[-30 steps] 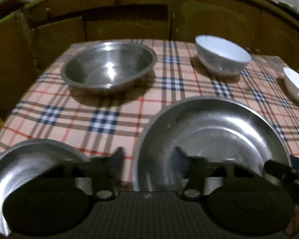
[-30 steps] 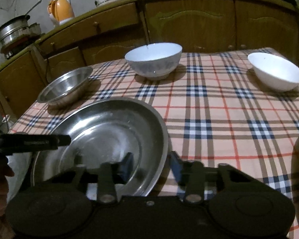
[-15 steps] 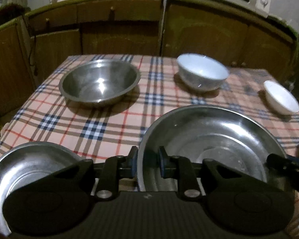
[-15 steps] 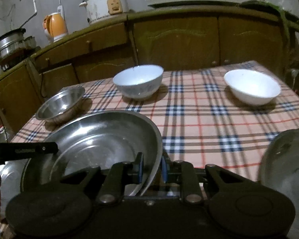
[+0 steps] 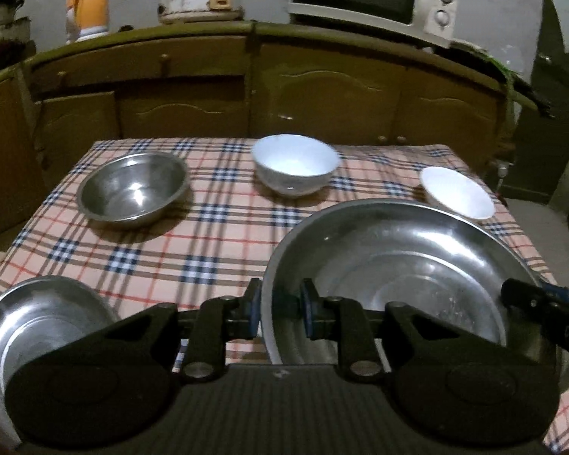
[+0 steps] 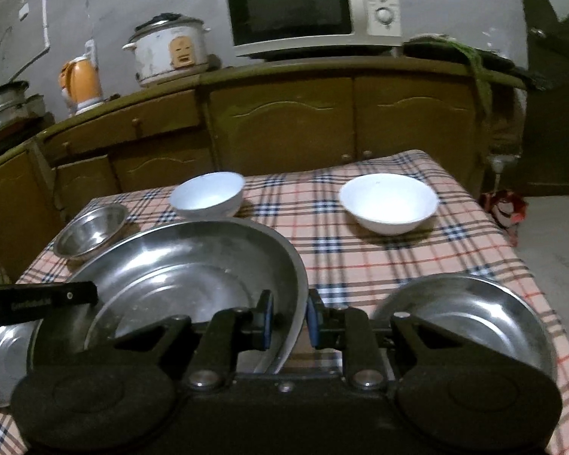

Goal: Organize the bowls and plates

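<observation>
A large steel basin (image 5: 390,265) is held above the checked table by both grippers. My left gripper (image 5: 280,313) is shut on its left rim. My right gripper (image 6: 288,320) is shut on its right rim; the basin (image 6: 186,265) fills that view's left. A small steel plate (image 5: 38,322) lies at the table's near left, another steel plate (image 6: 466,314) at the near right. A steel bowl (image 5: 132,189), a deep white bowl (image 5: 296,163) and a shallow white bowl (image 5: 457,191) stand farther back.
Wooden cabinets (image 6: 284,121) run behind the table, with a microwave (image 6: 311,7), rice cooker (image 6: 168,51) and orange kettle (image 6: 79,83) on top. The table's right edge (image 6: 512,246) drops to the floor.
Both grippers closed on the large basin's opposite rims and raised it; both views have risen and now show more of the counter and wall.
</observation>
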